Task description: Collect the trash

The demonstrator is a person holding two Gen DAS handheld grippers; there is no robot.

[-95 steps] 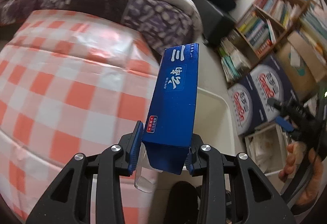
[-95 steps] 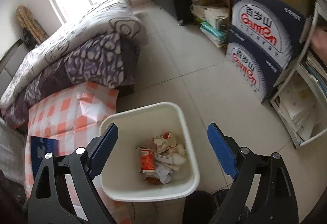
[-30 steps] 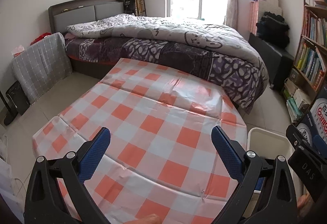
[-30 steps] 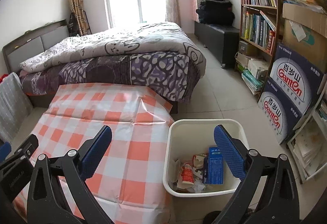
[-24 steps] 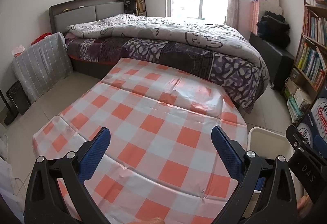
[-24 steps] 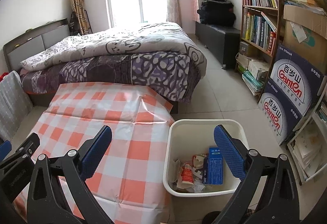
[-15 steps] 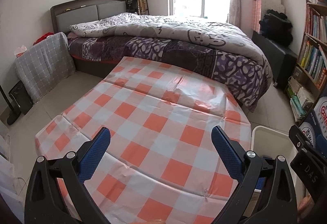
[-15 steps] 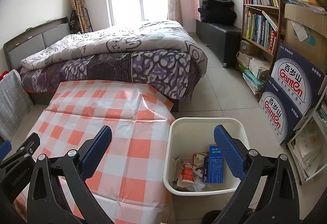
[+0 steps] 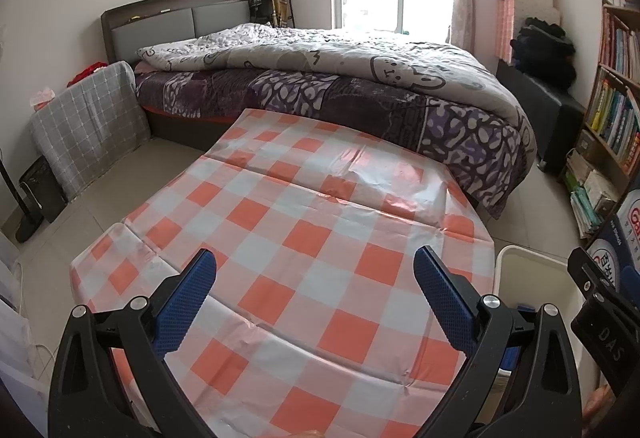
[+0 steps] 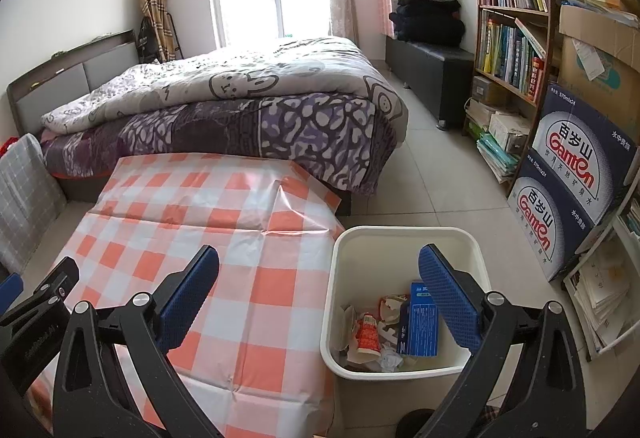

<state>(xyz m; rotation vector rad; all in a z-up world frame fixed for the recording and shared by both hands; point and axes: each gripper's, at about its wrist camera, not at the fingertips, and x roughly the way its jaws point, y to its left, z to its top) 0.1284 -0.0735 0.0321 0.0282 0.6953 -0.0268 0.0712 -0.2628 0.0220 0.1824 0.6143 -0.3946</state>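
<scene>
A white trash bin (image 10: 404, 234) stands on the floor to the right of the table. In it lie a blue box (image 10: 420, 322), a red and white wrapper (image 10: 367, 334) and crumpled paper. The bin's rim also shows in the left wrist view (image 9: 532, 258). My left gripper (image 9: 316, 290) is open and empty above the orange-and-white checked tablecloth (image 9: 304, 238). My right gripper (image 10: 320, 286) is open and empty, held above the table's right edge and the bin. I see nothing lying on the cloth (image 10: 200, 222).
A bed with a grey and purple quilt (image 9: 340, 78) stands right behind the table. A bookshelf (image 10: 512, 38) and stacked Ganten water boxes (image 10: 572, 190) line the right wall. A grey checked cushion (image 9: 88, 126) leans at the left. Tiled floor (image 10: 436, 174) lies beyond the bin.
3.2 s ago my left gripper held the blue box by the bin; now the box lies in the bin and the gripper is open. Both grippers have pulled back and up.
</scene>
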